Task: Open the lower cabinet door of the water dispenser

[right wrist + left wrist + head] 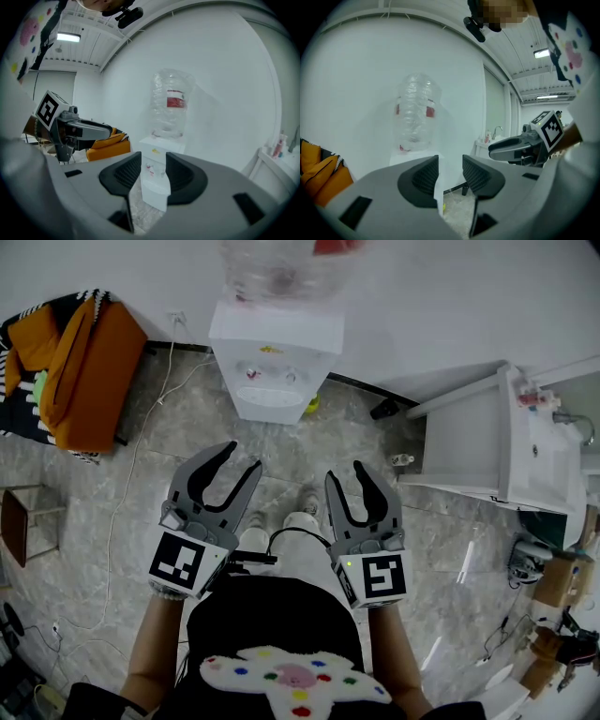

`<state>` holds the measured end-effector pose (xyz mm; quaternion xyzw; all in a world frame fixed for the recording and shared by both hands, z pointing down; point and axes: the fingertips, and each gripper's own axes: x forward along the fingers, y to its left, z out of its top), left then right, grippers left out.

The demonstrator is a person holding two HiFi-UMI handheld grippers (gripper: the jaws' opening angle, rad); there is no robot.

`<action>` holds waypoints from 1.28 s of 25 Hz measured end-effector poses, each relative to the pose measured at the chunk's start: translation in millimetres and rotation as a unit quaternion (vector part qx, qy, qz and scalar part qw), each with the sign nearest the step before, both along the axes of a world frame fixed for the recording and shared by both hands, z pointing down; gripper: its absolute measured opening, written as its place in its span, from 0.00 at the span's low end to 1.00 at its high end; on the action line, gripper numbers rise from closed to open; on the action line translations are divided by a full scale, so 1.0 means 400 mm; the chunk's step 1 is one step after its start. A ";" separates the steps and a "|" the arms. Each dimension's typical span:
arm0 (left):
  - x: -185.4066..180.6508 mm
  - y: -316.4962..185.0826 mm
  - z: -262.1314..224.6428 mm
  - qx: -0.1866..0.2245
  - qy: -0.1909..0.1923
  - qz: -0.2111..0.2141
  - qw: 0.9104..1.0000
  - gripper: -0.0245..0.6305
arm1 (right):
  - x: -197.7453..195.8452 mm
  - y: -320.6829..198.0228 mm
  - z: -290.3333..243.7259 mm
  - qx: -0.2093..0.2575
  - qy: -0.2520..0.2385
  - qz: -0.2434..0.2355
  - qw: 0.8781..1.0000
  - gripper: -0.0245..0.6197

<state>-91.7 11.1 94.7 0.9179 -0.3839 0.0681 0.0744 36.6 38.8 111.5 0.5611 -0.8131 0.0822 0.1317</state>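
Both claws up front, nothing in either: left gripper (240, 457) jaws apart, right gripper (345, 472) jaws apart too. Water dispenser (272, 362) stands against the wall ahead, well apart from both, clear bottle (277, 268) on top. Can't make out its lower door. Orange jacket (84, 371) off to its left.

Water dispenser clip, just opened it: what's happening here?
A person stands facing a white water dispenser with a clear bottle on top, holding a gripper in each hand. The left gripper and right gripper are both open and empty, held in front of the body, well short of the dispenser. Neither touches it.
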 end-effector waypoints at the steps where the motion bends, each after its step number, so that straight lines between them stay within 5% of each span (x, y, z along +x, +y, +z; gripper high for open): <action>1: 0.006 0.001 0.001 0.000 -0.001 -0.001 1.000 0.28 | 0.004 -0.002 0.002 0.000 -0.002 -0.003 1.000 0.27; 32: 0.261 -0.141 0.243 -0.061 -0.030 -0.017 0.998 0.28 | 0.221 -0.180 0.279 -0.063 0.000 -0.058 0.996 0.27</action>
